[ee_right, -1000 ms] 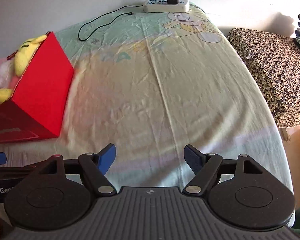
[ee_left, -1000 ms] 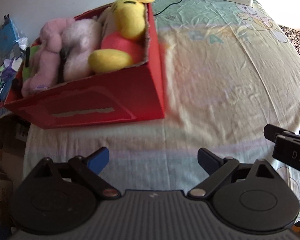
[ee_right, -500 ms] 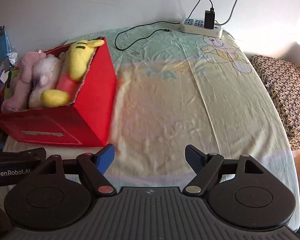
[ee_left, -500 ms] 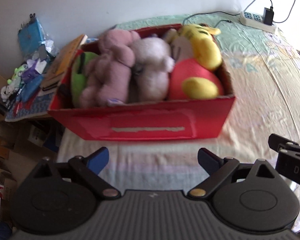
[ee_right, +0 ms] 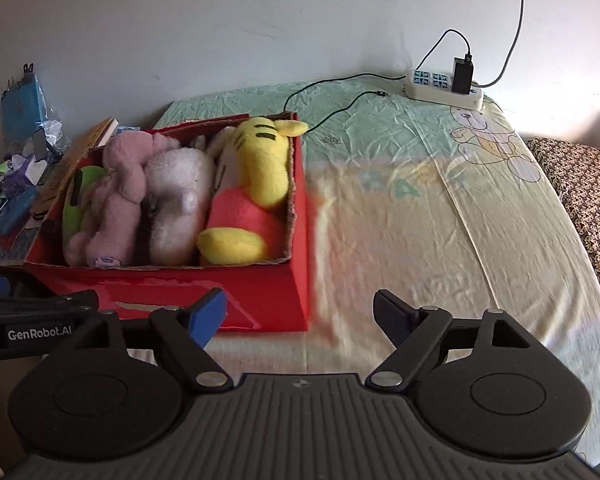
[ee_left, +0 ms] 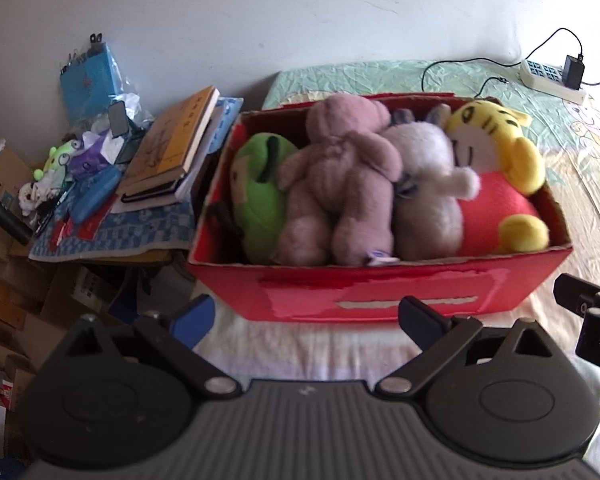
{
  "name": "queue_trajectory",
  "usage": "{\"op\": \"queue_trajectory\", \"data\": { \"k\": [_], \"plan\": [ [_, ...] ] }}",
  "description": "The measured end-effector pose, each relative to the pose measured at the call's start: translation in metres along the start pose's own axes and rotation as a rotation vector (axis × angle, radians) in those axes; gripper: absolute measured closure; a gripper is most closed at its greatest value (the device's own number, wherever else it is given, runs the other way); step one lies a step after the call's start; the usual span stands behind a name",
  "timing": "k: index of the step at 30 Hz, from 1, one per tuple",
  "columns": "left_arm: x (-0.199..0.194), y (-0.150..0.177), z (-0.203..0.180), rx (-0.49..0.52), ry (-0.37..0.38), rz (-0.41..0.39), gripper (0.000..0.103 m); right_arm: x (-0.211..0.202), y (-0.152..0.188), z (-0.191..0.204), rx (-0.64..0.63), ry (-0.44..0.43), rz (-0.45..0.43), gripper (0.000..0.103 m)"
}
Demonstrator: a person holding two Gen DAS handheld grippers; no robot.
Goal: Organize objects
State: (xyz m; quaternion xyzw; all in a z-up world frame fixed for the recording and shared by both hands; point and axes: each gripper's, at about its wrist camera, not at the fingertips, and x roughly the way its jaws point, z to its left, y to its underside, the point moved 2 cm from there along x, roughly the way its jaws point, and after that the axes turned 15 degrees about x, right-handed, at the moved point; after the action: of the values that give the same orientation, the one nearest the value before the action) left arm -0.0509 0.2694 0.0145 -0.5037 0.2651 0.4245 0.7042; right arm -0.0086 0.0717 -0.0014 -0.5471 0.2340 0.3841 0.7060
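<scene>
Four plush toys fill the red box [ee_left: 380,292], which sits on the bed [ee_right: 440,240] at its left end, in the middle of the left wrist view and the left half of the right wrist view. From left to right in the left wrist view they are a green plush [ee_left: 260,200], a pink plush [ee_left: 340,184] lying on its front, a pale plush [ee_left: 428,184] and a yellow tiger plush [ee_left: 496,160] with a red body. All four lie side by side, pressed against each other, and the tiger's head rests against the box's far right corner.

Left of the box, in the upper left of the left wrist view, a stack of books [ee_left: 172,148] leans on a cluttered side surface just beside the box wall. At the bed's far end, upper right of the right wrist view, a power strip [ee_right: 444,88] lies with a black charger plugged in.

Both grippers hover short of the box's near wall, touching nothing. The left gripper [ee_left: 306,318] has its fingers spread wide, having just been opening, with nothing between them. The right gripper [ee_right: 300,314] likewise has its fingers spread, just opened further, and empty, its left tip over the box's near right corner in the picture.
</scene>
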Motion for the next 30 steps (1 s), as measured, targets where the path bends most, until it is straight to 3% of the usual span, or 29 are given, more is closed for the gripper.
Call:
{"op": "queue_trajectory", "data": {
  "k": [11,20,30],
  "plan": [
    [-0.002,-0.007,0.041,-0.007,-0.004,-0.046,0.004,0.001,-0.008,0.037,-0.004,0.000,-0.022,0.018],
    [-0.003,-0.018,0.044,-0.017,-0.015,-0.063,0.004,0.000,-0.016,0.042,-0.037,-0.006,-0.041,0.015],
    [0.005,-0.024,0.041,-0.066,-0.032,-0.020,0.004,0.008,-0.025,0.039,-0.073,-0.042,-0.025,0.015]
  ]
}}
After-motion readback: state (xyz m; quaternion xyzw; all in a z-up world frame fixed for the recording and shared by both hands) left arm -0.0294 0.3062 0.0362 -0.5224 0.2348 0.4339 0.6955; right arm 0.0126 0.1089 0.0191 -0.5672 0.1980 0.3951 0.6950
